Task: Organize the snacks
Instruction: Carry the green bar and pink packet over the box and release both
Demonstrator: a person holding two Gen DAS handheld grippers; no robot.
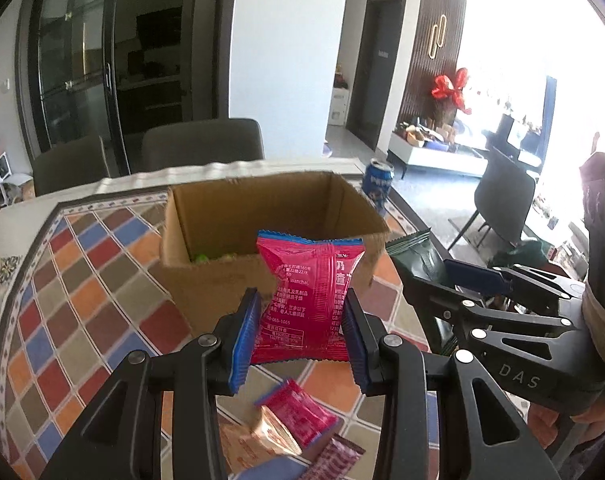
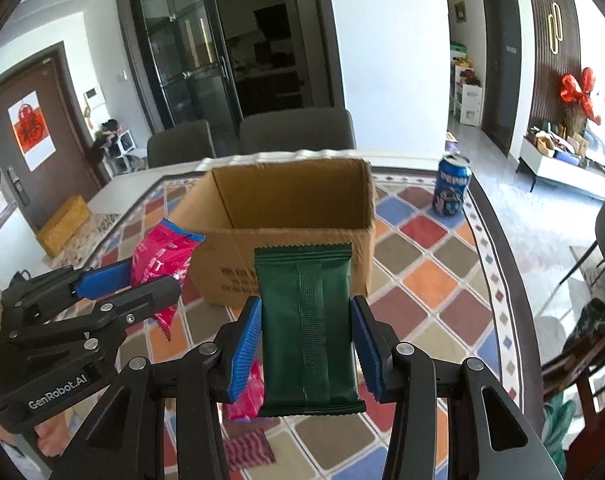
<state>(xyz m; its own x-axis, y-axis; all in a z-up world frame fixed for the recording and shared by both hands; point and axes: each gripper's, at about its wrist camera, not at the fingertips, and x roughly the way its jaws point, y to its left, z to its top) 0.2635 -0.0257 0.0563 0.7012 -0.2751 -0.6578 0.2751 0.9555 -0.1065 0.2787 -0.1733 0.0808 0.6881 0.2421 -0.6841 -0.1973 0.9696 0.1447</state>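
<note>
My left gripper is shut on a pink snack packet and holds it above the table, just in front of an open cardboard box. Something green lies inside the box. My right gripper is shut on a dark green snack packet, also held before the box. In the left wrist view the right gripper and its green packet are on the right. In the right wrist view the left gripper with the pink packet is on the left. More packets lie on the table below.
A blue soda can stands at the table's far right, behind the box. The table has a colourful diamond-patterned cloth. Grey chairs stand at the far side. Another chair stands off to the right.
</note>
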